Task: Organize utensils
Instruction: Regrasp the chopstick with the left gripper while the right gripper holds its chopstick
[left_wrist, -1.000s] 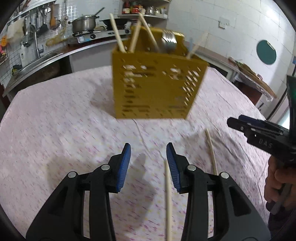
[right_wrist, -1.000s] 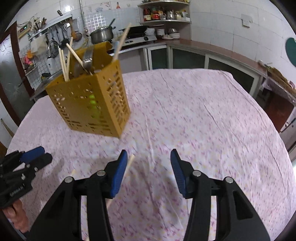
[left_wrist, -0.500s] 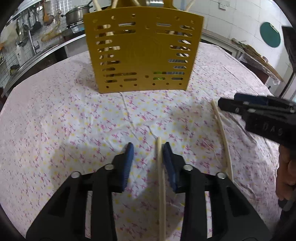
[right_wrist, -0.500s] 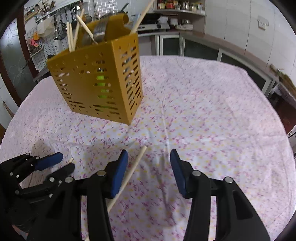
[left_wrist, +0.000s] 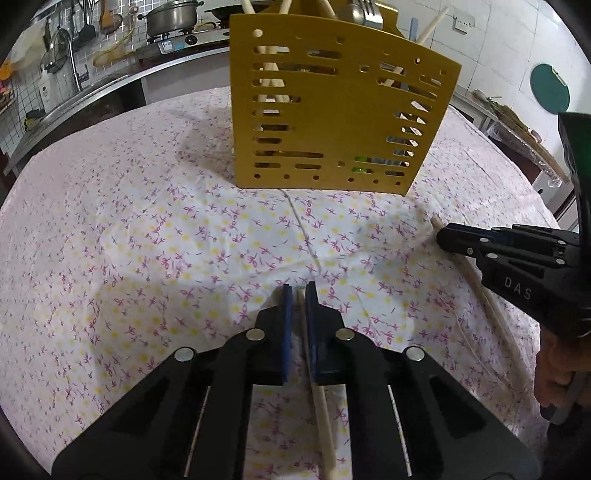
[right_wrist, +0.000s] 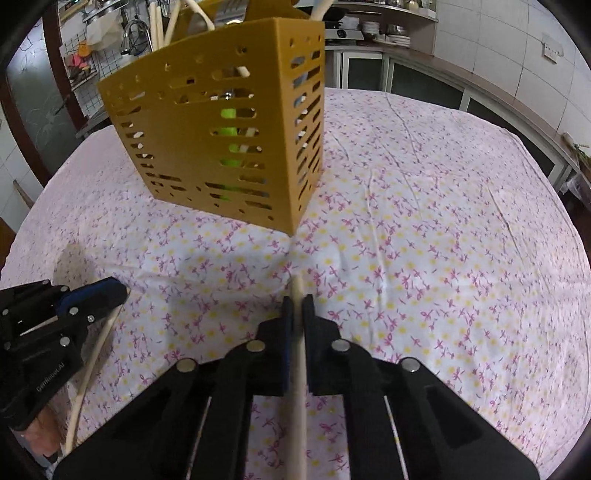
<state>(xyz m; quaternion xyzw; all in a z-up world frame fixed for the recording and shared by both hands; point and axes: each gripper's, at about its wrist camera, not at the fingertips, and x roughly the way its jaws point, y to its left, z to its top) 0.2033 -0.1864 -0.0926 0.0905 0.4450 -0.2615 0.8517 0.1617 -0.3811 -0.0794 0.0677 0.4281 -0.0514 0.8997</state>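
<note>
Here, both grippers were clamped on chopsticks lying on the floral tablecloth (left_wrist: 147, 240). The left gripper (left_wrist: 299, 291) had its blue pads (left_wrist: 286, 321) drawn in to a narrow slit, with a pale wooden chopstick (left_wrist: 325, 417) pinched between them; the stick ran back under the gripper body toward the bottom edge of the left wrist view. The right gripper (right_wrist: 297, 304) was likewise closed down to a thin gap, gripping a second chopstick (right_wrist: 298, 387) whose tip poked out just past the fingertips onto the cloth.

In the left wrist view, the right gripper (left_wrist: 443, 234) showed at the right edge, closed over its chopstick (left_wrist: 491, 306), with part of a hand (left_wrist: 554, 373) below it. In the right wrist view, the left gripper (right_wrist: 118, 291) sat at the lower left, its chopstick (right_wrist: 92, 365) trailing back beneath it.

The yellow perforated utensil holder (left_wrist: 332, 122) stood upright on the cloth beyond both grippers, well apart from them. It held several chopsticks (left_wrist: 269, 77) leaning in its left part and a metal fork (left_wrist: 365, 11) rising above its rim; something green (right_wrist: 229, 136) showed through its slots. Behind the table ran a kitchen counter with a steel pot (left_wrist: 170, 20) on a stove and a sink tap (left_wrist: 72, 70).
</note>
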